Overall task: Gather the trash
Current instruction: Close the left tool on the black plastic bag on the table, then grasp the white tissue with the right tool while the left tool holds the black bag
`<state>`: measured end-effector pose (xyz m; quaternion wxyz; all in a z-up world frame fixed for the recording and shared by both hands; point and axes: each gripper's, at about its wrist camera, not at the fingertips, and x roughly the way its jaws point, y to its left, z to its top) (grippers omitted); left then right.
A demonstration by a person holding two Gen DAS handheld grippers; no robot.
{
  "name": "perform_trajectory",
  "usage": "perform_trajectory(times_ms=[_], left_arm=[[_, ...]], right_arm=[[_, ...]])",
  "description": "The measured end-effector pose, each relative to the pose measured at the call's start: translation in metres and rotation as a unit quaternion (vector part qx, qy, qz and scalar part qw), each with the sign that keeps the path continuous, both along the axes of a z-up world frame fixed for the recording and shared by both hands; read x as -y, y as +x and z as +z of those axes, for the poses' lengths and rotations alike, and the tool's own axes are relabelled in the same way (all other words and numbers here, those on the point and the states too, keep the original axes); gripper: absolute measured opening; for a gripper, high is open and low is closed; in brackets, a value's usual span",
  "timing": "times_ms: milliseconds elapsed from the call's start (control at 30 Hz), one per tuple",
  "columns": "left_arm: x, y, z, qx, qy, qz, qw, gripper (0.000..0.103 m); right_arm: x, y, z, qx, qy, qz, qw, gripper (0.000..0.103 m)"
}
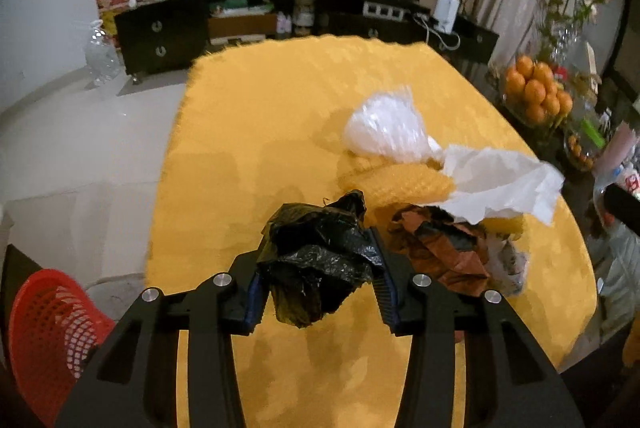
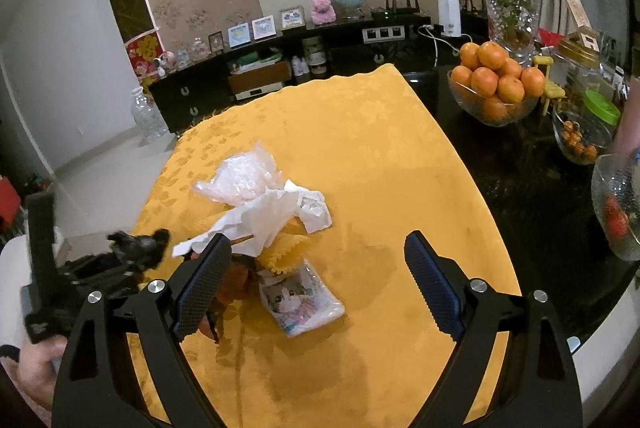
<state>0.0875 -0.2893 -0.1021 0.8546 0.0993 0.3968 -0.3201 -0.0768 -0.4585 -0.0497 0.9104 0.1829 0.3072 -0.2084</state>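
Left gripper point(image 1: 320, 276) clamps a crumpled black plastic bag point(image 1: 318, 256), lifted off the yellow tablecloth point(image 1: 256, 131). Right gripper point(image 2: 316, 284) hangs wide and empty. Remaining litter (white tissue point(image 1: 500, 183), clear plastic bag point(image 1: 384, 125), orange-black wrapper point(image 1: 436, 248)) sits at two o'clock of the left gripper. Risk: the slack bag could slip from a shallow pinch. Red mesh basket point(image 1: 52, 320) at eight o'clock, past the table edge; path there looks open.

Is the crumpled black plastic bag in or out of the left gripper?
In. The left gripper is shut on the crumpled black plastic bag; both pads press its sides and it hangs above the yellow tablecloth.
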Motion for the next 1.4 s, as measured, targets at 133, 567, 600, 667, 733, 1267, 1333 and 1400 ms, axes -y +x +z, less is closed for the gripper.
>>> perform_trajectory(times_ms=[133, 567, 600, 667, 733, 1267, 1333, 1400], left_arm=[[-0.019, -0.006, 0.021, 0.023, -0.009, 0.013, 0.9996, 0.042], [-0.082, -0.034, 0.074, 0.082, -0.026, 0.053, 0.9948, 0.043], [-0.085, -0.035, 0.076, 0.082, -0.030, 0.055, 0.9947, 0.043], [-0.091, -0.034, 0.079, 0.081, -0.036, 0.059, 0.9943, 0.043], [-0.095, -0.032, 0.080, 0.083, -0.038, 0.064, 0.9938, 0.043], [-0.101, -0.027, 0.080, 0.081, -0.038, 0.069, 0.9936, 0.043], [-0.102, -0.027, 0.081, 0.083, -0.040, 0.070, 0.9933, 0.043], [-0.100, -0.029, 0.081, 0.085, -0.040, 0.070, 0.9931, 0.043]], right_arm=[[-0.004, 0.003, 0.002, 0.007, 0.000, 0.010, 1.000, 0.086], [-0.029, 0.053, -0.010, -0.017, -0.004, 0.084, 0.996, 0.086], [-0.028, 0.059, -0.013, -0.022, -0.005, 0.083, 0.996, 0.086], [-0.024, 0.070, -0.019, -0.034, -0.010, 0.080, 0.996, 0.086], [-0.019, 0.076, -0.025, -0.044, -0.013, 0.073, 0.996, 0.086], [0.004, 0.093, -0.042, -0.058, 0.020, 0.079, 0.995, 0.012], [0.004, 0.087, -0.035, -0.041, 0.027, 0.081, 0.996, 0.011], [0.003, 0.080, -0.025, -0.021, 0.033, 0.084, 0.996, 0.010]])
